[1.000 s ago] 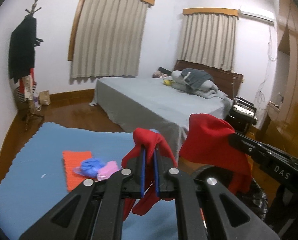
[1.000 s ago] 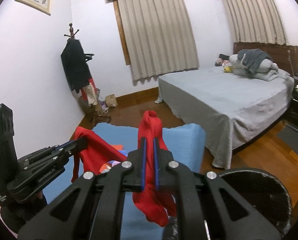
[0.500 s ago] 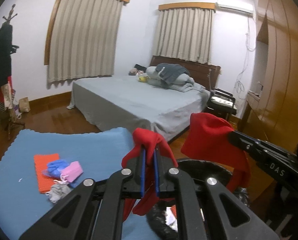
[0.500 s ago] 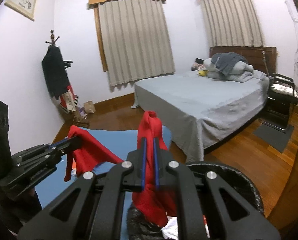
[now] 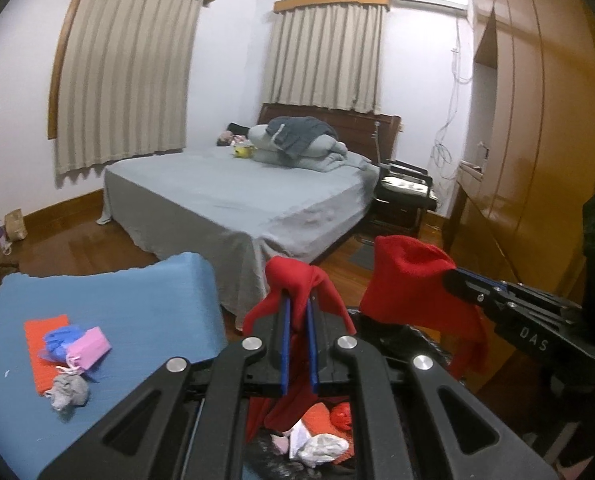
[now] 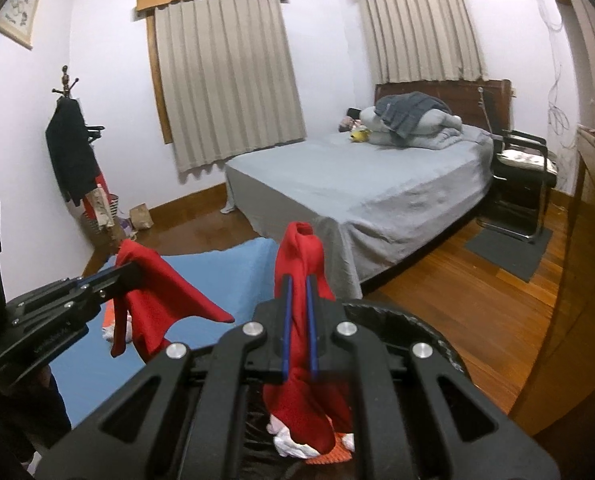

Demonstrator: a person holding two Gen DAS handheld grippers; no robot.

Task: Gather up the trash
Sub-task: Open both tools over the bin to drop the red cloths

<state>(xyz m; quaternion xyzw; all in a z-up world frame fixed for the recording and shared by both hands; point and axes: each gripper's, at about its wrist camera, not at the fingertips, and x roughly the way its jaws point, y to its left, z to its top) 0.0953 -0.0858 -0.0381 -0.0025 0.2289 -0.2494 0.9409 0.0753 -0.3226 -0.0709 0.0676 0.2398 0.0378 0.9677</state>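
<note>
Both grippers are shut on one red cloth. My left gripper pinches one end of the red cloth; my right gripper pinches the other end. Each gripper shows in the other's view, the right one and the left one. The cloth hangs over a black bin lined with a black bag, holding white crumpled paper and orange scraps. On the blue mat lie an orange cloth, a blue glove, a pink pouch and a grey wad.
A grey bed stands behind the mat. A black chair and a wooden wardrobe are at the right. A coat rack stands at the left wall. The floor is wood.
Both grippers swung right with the red cloth, from above the mat to above the black bin. The bin's contents have come into view below the cloth.
</note>
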